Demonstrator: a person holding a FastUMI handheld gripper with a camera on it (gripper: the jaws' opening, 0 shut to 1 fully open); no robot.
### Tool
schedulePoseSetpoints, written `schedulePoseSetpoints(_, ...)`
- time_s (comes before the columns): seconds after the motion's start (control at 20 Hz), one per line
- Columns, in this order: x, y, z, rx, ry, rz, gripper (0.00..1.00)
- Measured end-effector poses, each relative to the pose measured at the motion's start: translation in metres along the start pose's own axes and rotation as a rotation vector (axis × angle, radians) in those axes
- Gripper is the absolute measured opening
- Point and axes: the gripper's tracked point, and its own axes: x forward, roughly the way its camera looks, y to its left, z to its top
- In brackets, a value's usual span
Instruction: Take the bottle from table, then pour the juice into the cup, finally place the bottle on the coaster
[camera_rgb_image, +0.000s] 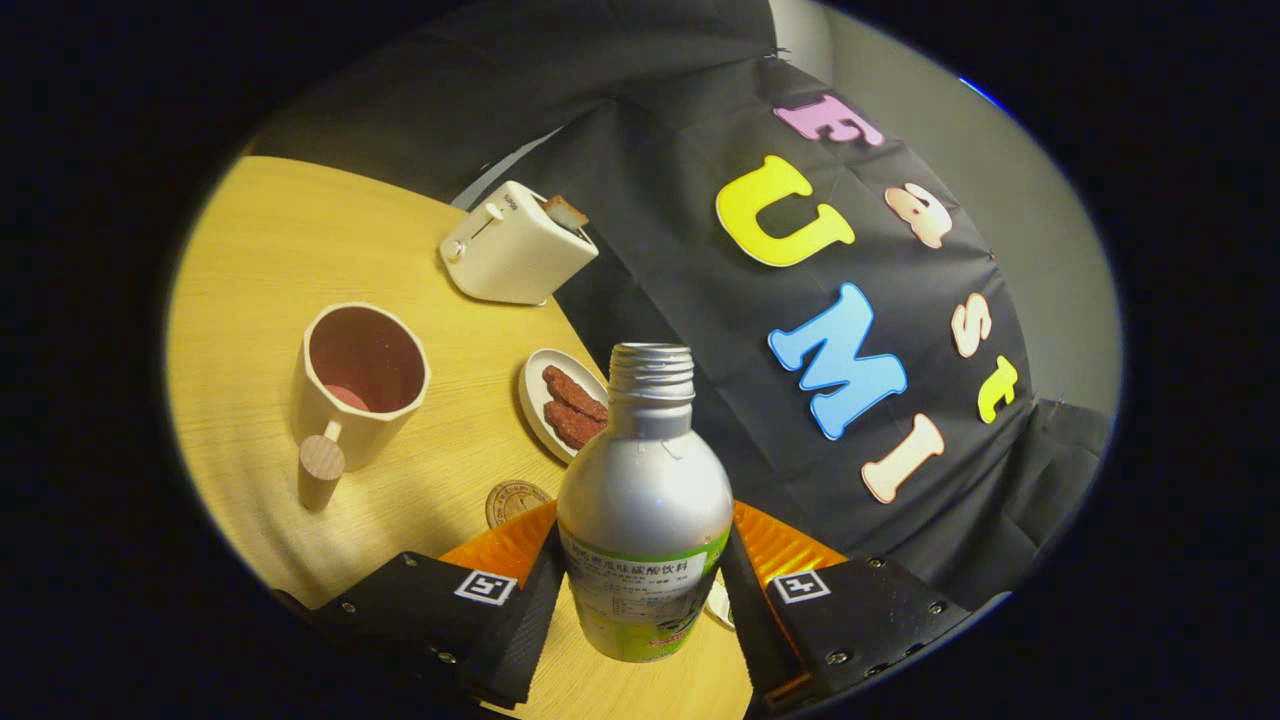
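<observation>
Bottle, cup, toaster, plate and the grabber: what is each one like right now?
Bottle: uncapped, held between the fingers, above the table.
Gripper: shut on the bottle.
Cup: upright, a little red juice in it.
Toaster: a slice sticking out.
Plate: holds reddish pieces.
Coaster: bare.

this is a staged recording booth dressed as a breakfast corner, not a real kitchen. black cloth (640, 250) hangs as the back wall well beyond the fingers, with a plain pale wall (1010, 200) showing past its far side. a light wooden table (260, 250) carries household props ahead of the fingers: a cream toaster (515, 245) with a slice of toast in its slot, a small dish of sausages (560, 400), a cream mug (360, 385) and a round coaster (515, 500).
</observation>
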Motion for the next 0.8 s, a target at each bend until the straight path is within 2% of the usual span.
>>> schedulePoseSetpoints(0.4, 0.001, 0.033, 0.010, -0.240, -0.002, 0.038, 0.78)
schedulePoseSetpoints(0.55, 0.003, 0.043, 0.009, -0.273, 0.001, 0.071, 0.75)
schedulePoseSetpoints(0.8, 0.004, 0.048, 0.012, -0.384, -0.014, 0.067, 0.75)
